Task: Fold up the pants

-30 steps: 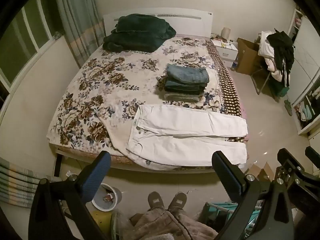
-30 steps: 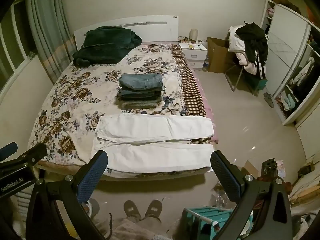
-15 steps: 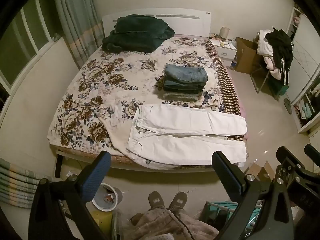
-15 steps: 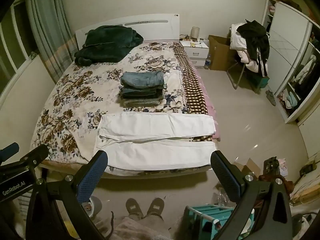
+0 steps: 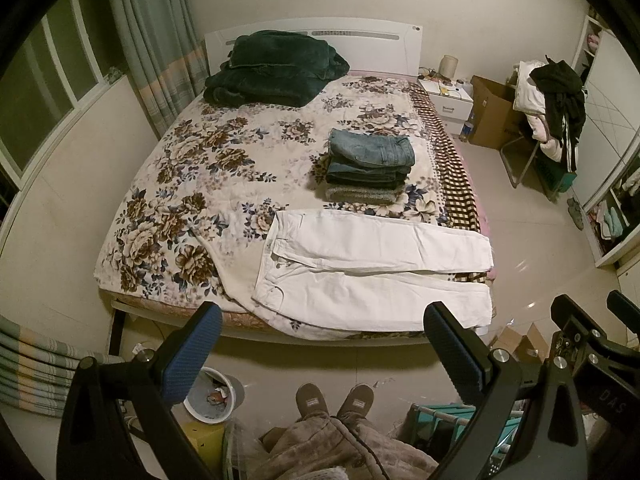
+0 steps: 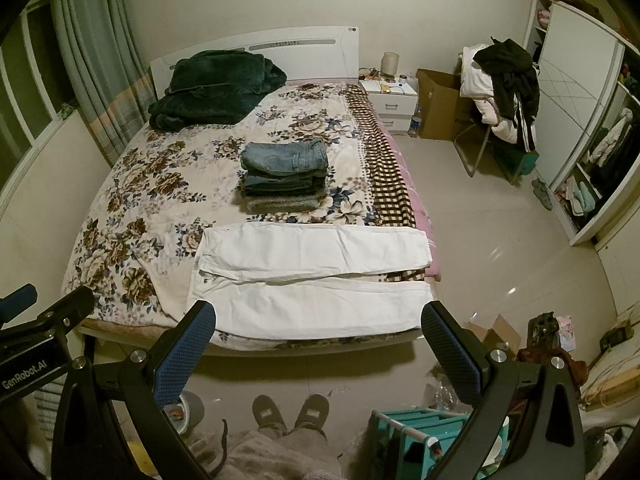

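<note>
While both tongs hang wide open and empty over the floor at the foot of the bed (image 5: 168, 200), almost nothing has changed in the last second: the views have only drifted a touch, and the white pants (image 5: 372, 272) lie exactly as they did. They sit in the lower middle of the left view, spread flat across the near edge of the mattress, waistband toward the left of the frame, the two legs side by side running right, hems at the bed's right edge. The left gripper (image 5: 320, 340) and right gripper (image 6: 318, 340) are both well short of the cloth, touching nothing. A stack of folded jeans (image 6: 284, 176) sits just beyond the pants. I'd judge the fold has not begun; this looks like a pause before reaching in.
</note>
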